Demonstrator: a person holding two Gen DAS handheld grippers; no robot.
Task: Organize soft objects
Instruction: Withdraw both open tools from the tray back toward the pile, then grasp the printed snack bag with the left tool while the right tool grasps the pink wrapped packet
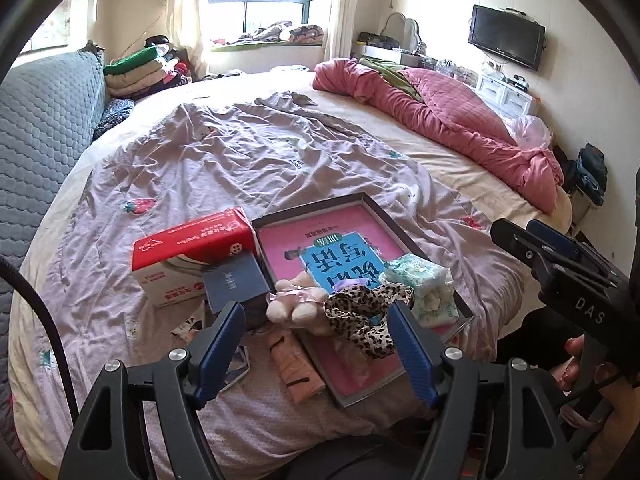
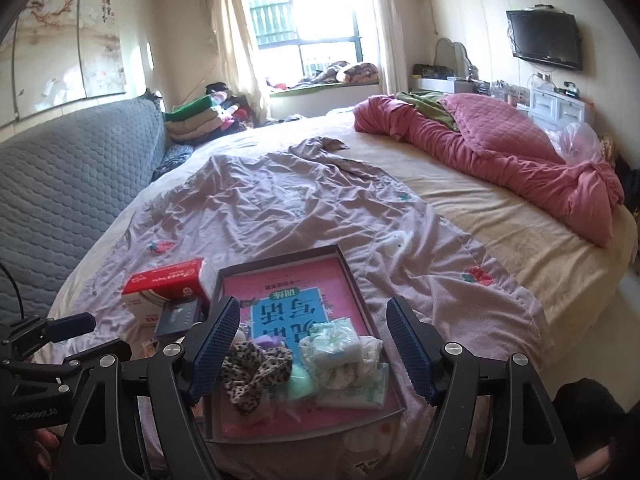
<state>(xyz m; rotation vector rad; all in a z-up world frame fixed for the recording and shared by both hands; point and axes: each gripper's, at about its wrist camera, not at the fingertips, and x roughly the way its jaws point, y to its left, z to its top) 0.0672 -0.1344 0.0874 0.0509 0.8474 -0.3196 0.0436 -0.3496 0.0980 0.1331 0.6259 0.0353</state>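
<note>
jaws: both grippers, left (image 1: 316, 322) and right (image 2: 310, 318), were released, empty | tip: you'd have wanted to pinch the leopard scrunchie (image 1: 366, 314) mid-bunch, inside the tray (image 1: 316, 206)

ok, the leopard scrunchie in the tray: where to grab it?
Pinch the raised ruffled loop of the leopard scrunchie from above, across its fabric band. It lies loose and bunched in the tray, with the plush toy and tissue packs crowding its sides, so side approaches look blocked.

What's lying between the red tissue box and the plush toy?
A small dark blue box sits between the red tissue box and the plush toy, seen in the left wrist view.
</note>
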